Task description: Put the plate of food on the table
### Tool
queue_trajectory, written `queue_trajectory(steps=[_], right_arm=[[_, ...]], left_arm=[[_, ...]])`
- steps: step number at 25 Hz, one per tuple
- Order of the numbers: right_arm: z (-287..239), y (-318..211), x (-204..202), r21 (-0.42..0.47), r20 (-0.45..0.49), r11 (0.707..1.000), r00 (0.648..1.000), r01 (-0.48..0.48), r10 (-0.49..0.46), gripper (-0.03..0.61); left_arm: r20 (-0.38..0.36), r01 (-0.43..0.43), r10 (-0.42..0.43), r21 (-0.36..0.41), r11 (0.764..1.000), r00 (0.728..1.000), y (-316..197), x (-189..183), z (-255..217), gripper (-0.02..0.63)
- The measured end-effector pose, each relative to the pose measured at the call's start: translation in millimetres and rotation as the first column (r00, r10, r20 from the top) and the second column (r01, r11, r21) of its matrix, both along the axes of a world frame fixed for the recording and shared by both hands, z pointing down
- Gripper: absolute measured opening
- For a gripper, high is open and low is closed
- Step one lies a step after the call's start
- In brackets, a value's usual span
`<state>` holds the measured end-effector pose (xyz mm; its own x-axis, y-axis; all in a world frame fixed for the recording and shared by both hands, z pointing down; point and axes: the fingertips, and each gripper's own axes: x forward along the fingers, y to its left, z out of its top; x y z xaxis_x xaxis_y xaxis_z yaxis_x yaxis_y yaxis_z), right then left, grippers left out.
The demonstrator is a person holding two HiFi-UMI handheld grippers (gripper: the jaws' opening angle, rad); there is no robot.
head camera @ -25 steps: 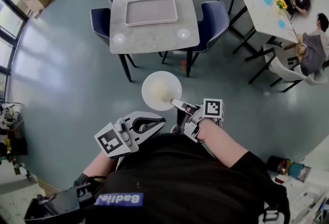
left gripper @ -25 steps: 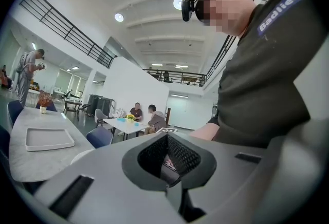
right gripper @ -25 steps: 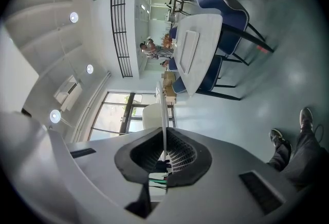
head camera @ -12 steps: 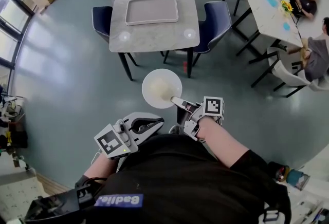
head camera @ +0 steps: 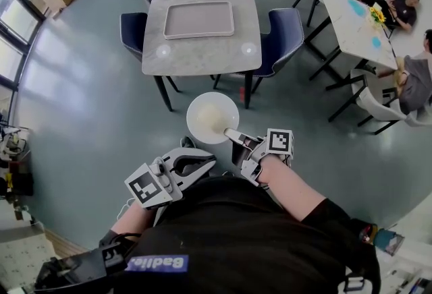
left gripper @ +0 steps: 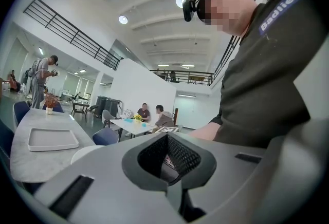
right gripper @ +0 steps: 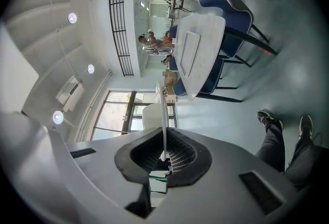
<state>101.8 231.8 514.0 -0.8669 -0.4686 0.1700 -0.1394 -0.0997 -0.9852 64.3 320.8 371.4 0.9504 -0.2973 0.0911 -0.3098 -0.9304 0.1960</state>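
The rim of the white plate [head camera: 201,125] is clamped between the jaws of the right gripper [head camera: 233,135]. The plate is held flat above the grey floor [head camera: 88,117], short of the marble table [head camera: 202,51] and apart from it. The left gripper [head camera: 201,166] is closed on nothing, low beside the body. A tray [head camera: 199,19] is seen on the table.

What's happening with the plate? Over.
Right gripper shut on plate rim, plate in air. Left gripper shut, empty. Table ahead, tray on it.
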Motion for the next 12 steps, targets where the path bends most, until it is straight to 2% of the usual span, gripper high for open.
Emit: queue_trajectory(steps=[5, 12], right_arm=[[0.9, -22.2, -7.0, 0.002, 0.009, 1.0, 1.0, -0.025, 0.025, 0.021], [-0.1, -88.0, -28.8, -0.014, 0.0, 0.998, 0.998, -0.068, 0.068, 0.021]], left_arm=[[-0.014, -0.014, 0.014, 0.009, 1.0, 1.0, -23.6, -7.2, 4.4, 0.005], [-0.036, -0.039, 0.038, -0.017, 0.999, 0.999, -97.2, -36.7, 3.5, 0.005]])
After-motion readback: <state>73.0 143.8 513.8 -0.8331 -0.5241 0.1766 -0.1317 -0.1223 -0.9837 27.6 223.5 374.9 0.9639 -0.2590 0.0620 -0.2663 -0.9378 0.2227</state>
